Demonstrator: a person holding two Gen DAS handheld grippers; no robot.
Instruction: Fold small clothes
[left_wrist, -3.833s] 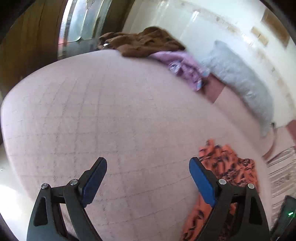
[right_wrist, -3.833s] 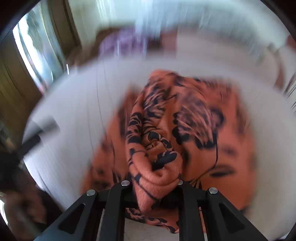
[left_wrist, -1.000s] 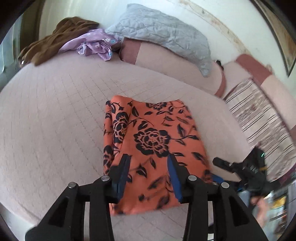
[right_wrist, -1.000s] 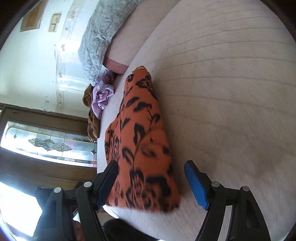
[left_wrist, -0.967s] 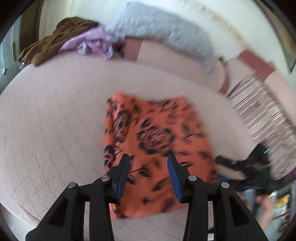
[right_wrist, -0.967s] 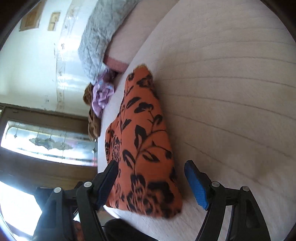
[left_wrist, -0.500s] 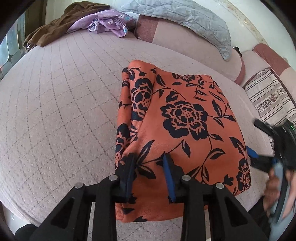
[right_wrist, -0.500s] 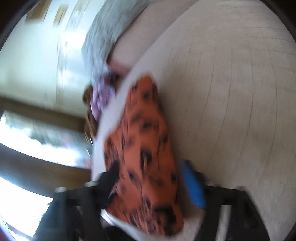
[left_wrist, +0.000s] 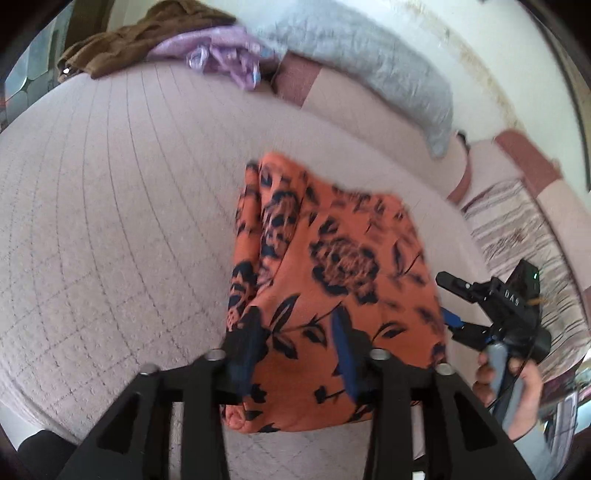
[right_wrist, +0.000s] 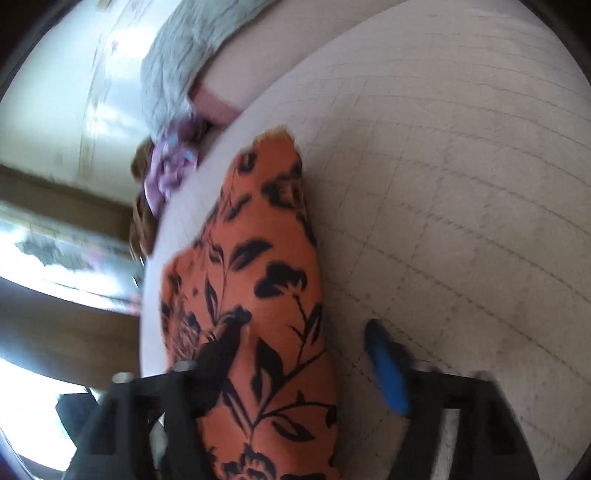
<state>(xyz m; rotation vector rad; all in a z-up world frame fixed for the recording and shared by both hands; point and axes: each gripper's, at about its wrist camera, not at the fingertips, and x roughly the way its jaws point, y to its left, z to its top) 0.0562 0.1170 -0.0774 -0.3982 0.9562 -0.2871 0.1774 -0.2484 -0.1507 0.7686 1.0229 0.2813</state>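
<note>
An orange garment with black flowers (left_wrist: 332, 280) lies folded on the pink quilted bed (left_wrist: 110, 221). My left gripper (left_wrist: 295, 362) straddles the garment's near edge, its jaws open around the cloth. My right gripper (left_wrist: 448, 306) shows at the garment's right edge, held by a hand. In the right wrist view the right gripper (right_wrist: 306, 362) is open around the garment's edge (right_wrist: 266, 280), the blue pad (right_wrist: 386, 369) on the bed side.
A brown garment (left_wrist: 140, 33) and a purple garment (left_wrist: 221, 51) lie at the bed's far edge. A grey quilted pillow (left_wrist: 369, 66) leans on the pink headboard. A striped cloth (left_wrist: 524, 236) lies to the right.
Both grippers have come in over the garment's near and right edges. The left gripper's jaws have opened wider than half a second ago. The garment looks slightly lifted and rumpled.
</note>
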